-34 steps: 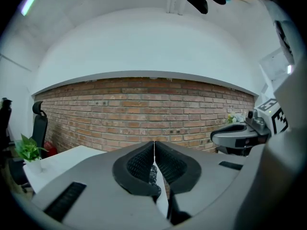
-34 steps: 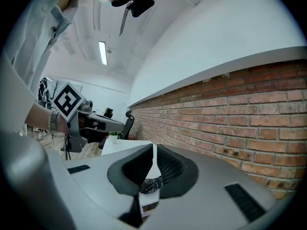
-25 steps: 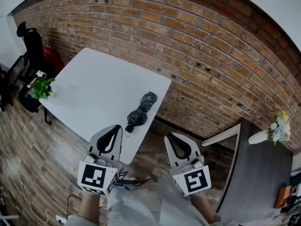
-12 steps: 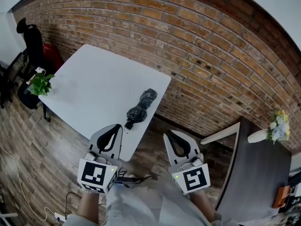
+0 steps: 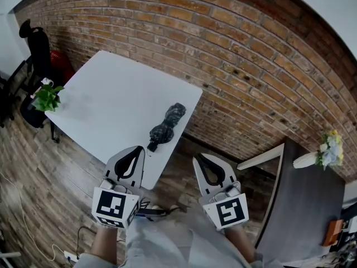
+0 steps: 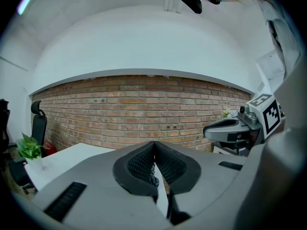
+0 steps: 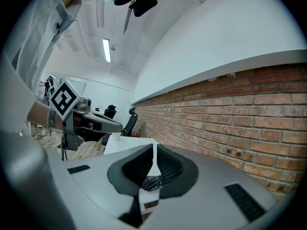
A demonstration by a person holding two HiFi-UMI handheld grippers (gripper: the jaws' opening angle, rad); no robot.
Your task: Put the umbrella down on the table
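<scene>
A folded black umbrella (image 5: 165, 127) lies on the white table (image 5: 111, 105), close to its near right edge, with the handle end pointing toward me. Neither gripper touches it. My left gripper (image 5: 135, 149) hangs just off the table's near corner, short of the umbrella, jaws shut with nothing in them. My right gripper (image 5: 199, 157) is over the floor to the umbrella's right, also shut and empty. The left gripper view has its gripper (image 6: 154, 143) pointing at the brick wall. In the right gripper view a bit of the umbrella (image 7: 152, 182) shows behind that gripper (image 7: 154, 145).
A potted plant (image 5: 47, 98) stands at the table's far left corner, with a black office chair (image 5: 38, 49) beyond it. A brick wall (image 5: 251, 66) runs behind the table. At right is a dark table (image 5: 312, 205) with a vase of flowers (image 5: 326, 149). A cable (image 5: 33, 228) lies on the wooden floor.
Nothing has really moved: both grippers stay shut and in place, and the umbrella lies still. Only the head view has shifted slightly.
</scene>
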